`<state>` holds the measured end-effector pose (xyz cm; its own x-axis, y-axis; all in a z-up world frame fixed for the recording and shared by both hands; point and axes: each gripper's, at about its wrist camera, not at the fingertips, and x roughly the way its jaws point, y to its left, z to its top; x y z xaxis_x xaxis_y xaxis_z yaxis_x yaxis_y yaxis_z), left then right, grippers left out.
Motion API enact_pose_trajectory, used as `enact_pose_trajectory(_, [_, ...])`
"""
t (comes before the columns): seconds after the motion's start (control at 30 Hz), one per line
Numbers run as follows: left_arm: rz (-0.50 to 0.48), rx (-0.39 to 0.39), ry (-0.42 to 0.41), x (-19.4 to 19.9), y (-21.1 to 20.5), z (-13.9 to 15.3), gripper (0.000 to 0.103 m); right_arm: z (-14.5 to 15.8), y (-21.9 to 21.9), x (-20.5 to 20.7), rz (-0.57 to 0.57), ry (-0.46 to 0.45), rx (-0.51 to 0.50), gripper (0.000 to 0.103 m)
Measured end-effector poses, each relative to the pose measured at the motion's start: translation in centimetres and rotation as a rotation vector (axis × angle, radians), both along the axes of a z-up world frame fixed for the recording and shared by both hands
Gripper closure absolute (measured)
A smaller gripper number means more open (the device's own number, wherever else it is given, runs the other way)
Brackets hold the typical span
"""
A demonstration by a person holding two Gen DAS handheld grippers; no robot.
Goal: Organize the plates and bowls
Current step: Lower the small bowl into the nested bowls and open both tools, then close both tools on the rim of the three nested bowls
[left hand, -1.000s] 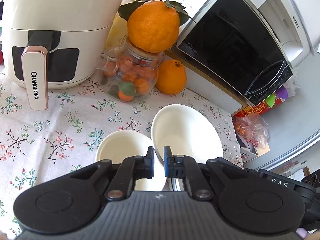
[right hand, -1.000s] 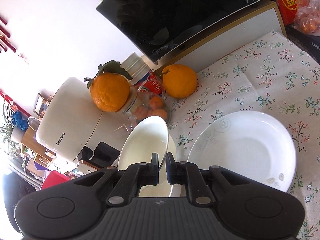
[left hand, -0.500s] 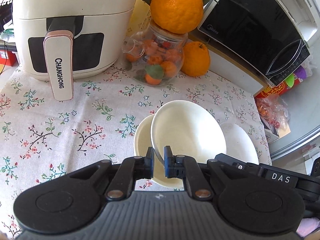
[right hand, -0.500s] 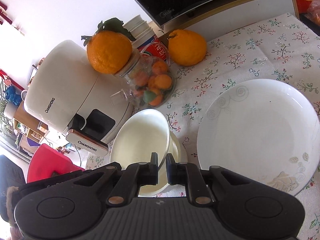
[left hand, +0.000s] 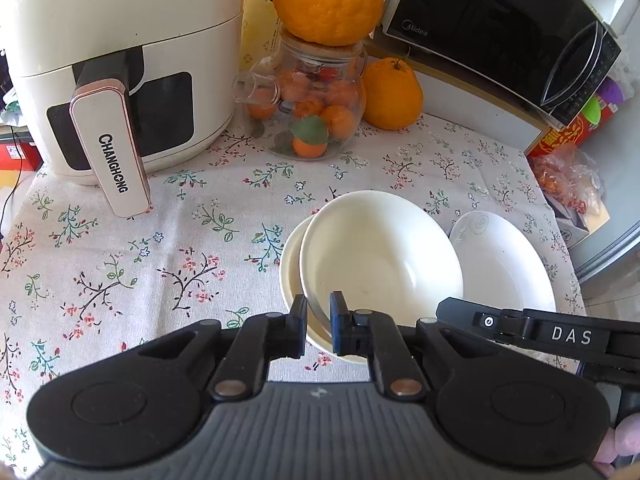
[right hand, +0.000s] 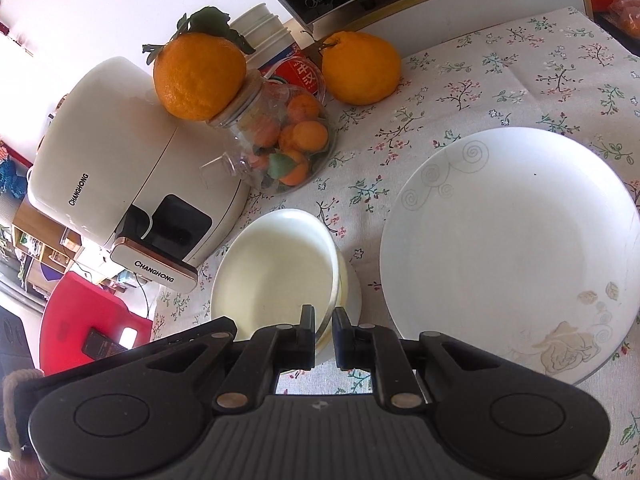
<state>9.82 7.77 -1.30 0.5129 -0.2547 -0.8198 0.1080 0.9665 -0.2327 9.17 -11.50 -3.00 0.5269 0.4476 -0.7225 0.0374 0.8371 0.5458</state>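
Observation:
A white bowl sits tilted inside a second, cream bowl on the floral tablecloth. My left gripper has the upper bowl's near rim between its pads, and its jaws are opening. My right gripper is shut on the same bowl's rim from the other side. A large white plate with a swirl pattern lies flat just right of the bowls.
A white air fryer stands at the back left. Beside it is a glass jar of small oranges with a big orange on top. Another orange and a microwave stand behind.
The held bowl has moved left and down, from beside the cream bowl to resting inside it. Both grippers came down with it and now look more steeply at the table.

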Motion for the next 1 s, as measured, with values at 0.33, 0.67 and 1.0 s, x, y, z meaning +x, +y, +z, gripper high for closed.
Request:
enact_pose_trajectory(0.33, [-0.057,0.186,-0.06,-0.4,-1.5,-0.3,0.082,-0.1,0.0,0.0,0.001,0.003,-0.023,0.093])
enact_pose_trajectory(0.67, [-0.075,0.213,-0.08,-0.3,-1.6,-0.6,0.066,0.0,-0.1,-0.3,0.009,-0.006,-0.023,0.087])
enact_pose_trajectory(1.0, [-0.117,0.095,-0.163,0.1,0.0,-1.0,0.021,0.5,0.7,-2.1,0.123,-0.143,-0.095,0.054])
